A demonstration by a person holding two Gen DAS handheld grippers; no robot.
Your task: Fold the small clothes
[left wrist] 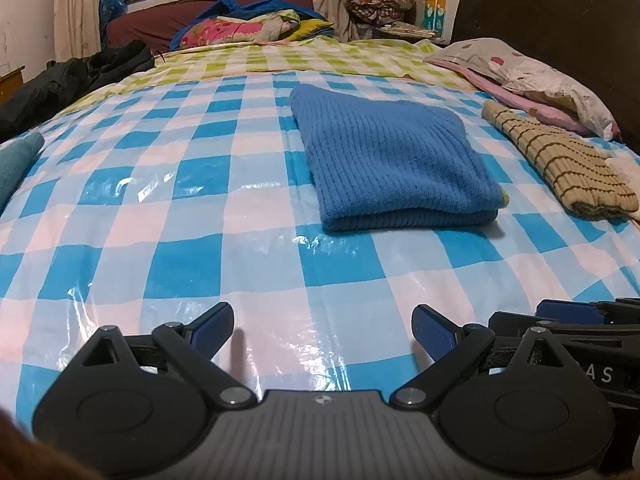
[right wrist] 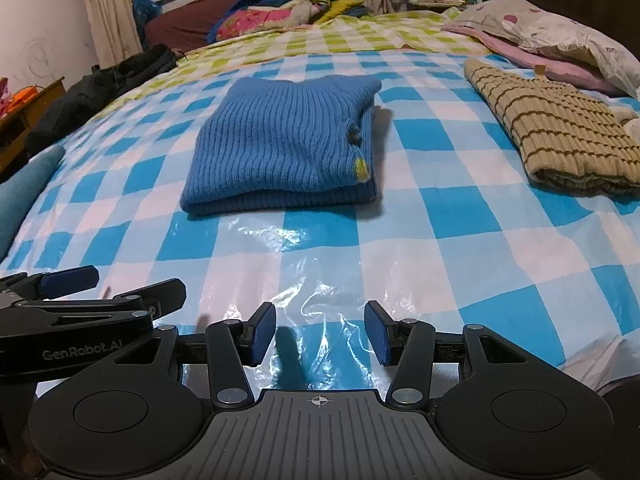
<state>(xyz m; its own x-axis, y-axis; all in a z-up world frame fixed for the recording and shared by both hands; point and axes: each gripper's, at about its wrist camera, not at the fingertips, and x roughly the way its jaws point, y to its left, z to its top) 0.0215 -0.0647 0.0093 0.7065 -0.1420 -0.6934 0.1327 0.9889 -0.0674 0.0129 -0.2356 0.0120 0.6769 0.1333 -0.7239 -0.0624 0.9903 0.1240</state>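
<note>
**Blue knit** — Folded into a thick, roughly square stack and laid on the checked sheet. It lies well ahead of both grippers and is touched by neither. A small yellow patch is seen at its right edge in the right wrist view.

**Striped knit** — Folded, placed right of the blue knit and apart from it, near the pillow.

**Teal cloth** — Only an edge is seen, well left of the blue knit. Whether it is folded cannot be told.

**Left gripper** — Jaws spread wide, nothing between them. It is held low over the sheet, short of the blue knit, pointing down at it on a slant.

**Right gripper** — Jaws set at a moderate gap, narrower than the left, nothing held. It is held just beside the left gripper, also short of the blue knit.

**Step in hand (judged)** — The blue knit appears finished and released. The next garment is probably to be fetched; the teal cloth is the likeliest candidate.

**Handling notes (judged)**
- The finished stack should be passed wide, so that its top layer is not dragged open.
- The glossy sheet looks slippery and wrinkled; the cloth alone should be pinched, not the plastic under it.
- A thick knit edge is best taken with jaws wide, then closed firmly.
- The next piece should be spread left of the blue knit, clear of both stacks.
</note>
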